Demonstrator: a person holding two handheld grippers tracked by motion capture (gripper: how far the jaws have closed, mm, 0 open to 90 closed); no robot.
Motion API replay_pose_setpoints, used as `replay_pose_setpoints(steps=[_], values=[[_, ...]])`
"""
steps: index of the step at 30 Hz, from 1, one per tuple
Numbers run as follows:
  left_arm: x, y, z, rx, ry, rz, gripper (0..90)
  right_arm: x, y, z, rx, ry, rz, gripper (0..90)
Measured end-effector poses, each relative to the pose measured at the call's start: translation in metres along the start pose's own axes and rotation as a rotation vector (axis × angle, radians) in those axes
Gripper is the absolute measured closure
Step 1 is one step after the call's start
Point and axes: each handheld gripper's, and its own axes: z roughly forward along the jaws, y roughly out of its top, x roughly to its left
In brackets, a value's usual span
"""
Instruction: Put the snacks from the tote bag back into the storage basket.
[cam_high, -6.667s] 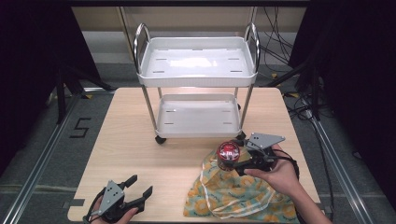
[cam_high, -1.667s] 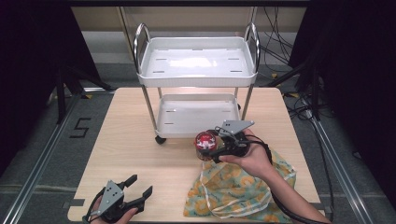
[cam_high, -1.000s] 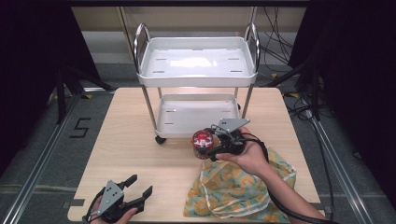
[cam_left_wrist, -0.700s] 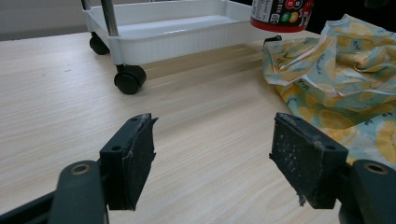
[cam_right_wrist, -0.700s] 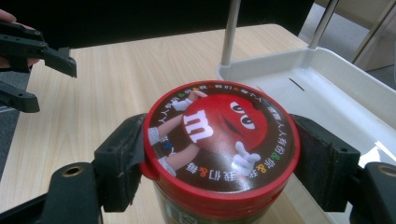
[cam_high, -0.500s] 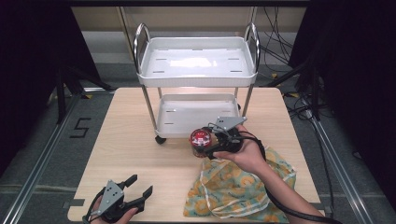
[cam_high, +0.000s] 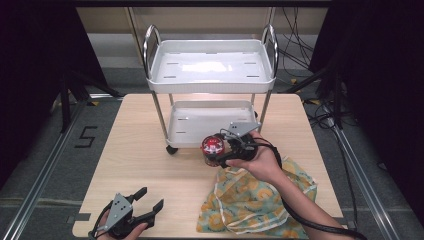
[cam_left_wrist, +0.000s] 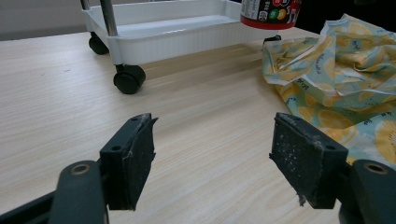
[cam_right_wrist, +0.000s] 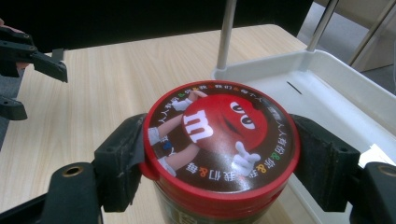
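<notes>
A round candy jar (cam_high: 213, 148) with a red printed lid (cam_right_wrist: 220, 134) hangs in the air just in front of the white cart's lower tray (cam_high: 210, 120). My right gripper (cam_high: 227, 150) is shut on it, both pads pressed against the lid's rim. The jar's bottom edge (cam_left_wrist: 271, 11) peeks in at the top of the left gripper view. Near the table's front left edge my left gripper (cam_high: 145, 202) stands open, with bare wood between its pads (cam_left_wrist: 135, 158).
A two-tier white wheeled cart (cam_high: 212, 65) stands at the table's back middle, one castor (cam_left_wrist: 128, 79) close ahead of my left gripper. A crumpled yellow-green patterned cloth bag (cam_high: 260, 200) lies at front right. The wooden table (cam_high: 135, 145) is bare at left.
My right gripper has lifted the jar off the cloth bag and carried it left and toward the cart's lower tray. The left gripper has stayed still.
</notes>
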Motion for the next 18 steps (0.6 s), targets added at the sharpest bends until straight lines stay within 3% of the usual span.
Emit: replay_pose_setpoints(steps=[1, 18], values=[[-0.001, 0.000, -0.001, 0.006, 0.012, -0.007, 29.2, -0.002, 0.001, 0.001, -0.011, -0.008, -0.034, 26.2], [0.000, 0.000, 0.000, -0.001, 0.006, -0.008, 29.3, -0.002, 0.011, 0.015, -0.010, 0.005, -0.032, 26.2]])
